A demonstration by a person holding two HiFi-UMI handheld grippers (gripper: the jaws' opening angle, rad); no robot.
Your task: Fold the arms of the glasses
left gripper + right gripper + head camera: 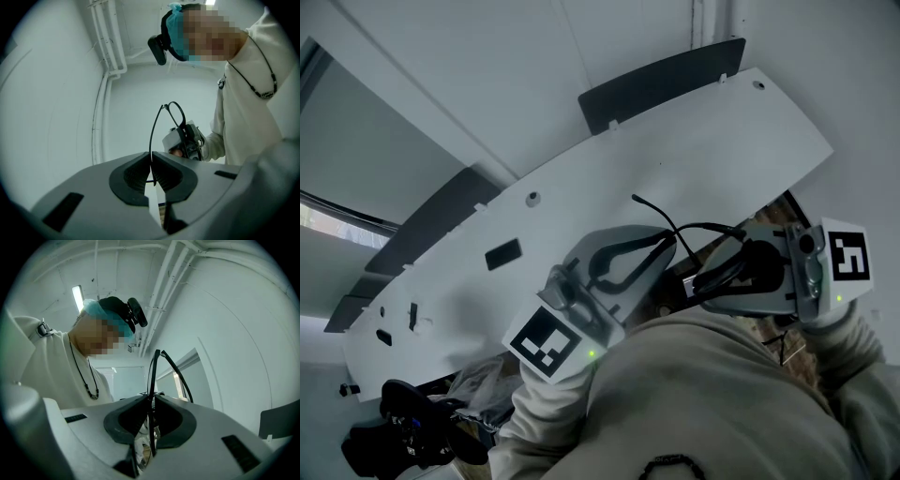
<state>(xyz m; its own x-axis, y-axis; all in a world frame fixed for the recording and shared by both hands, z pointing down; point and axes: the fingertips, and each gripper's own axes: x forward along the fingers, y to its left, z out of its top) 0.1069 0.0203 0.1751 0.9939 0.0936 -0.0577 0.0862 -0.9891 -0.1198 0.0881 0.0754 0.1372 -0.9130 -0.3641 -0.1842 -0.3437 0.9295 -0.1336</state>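
I get cool, even, fairly bright light in all three views. In the right gripper view a lamp [76, 296] glows overhead without flare. Both gripper views bulge at the rims and go black in the corners, and whatever sits close to the lens is soft. The glasses [152, 380] show only as a thin dark outline against the pale wall [234, 333]. The head view is sharp, with soft shadow below the panel [675, 159].

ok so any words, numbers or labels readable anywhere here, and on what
none: no words or numbers can be read in any view
the left gripper bears a black-and-white square marker, a pattern, not letters
the right gripper bears a second marker
the glasses show no print
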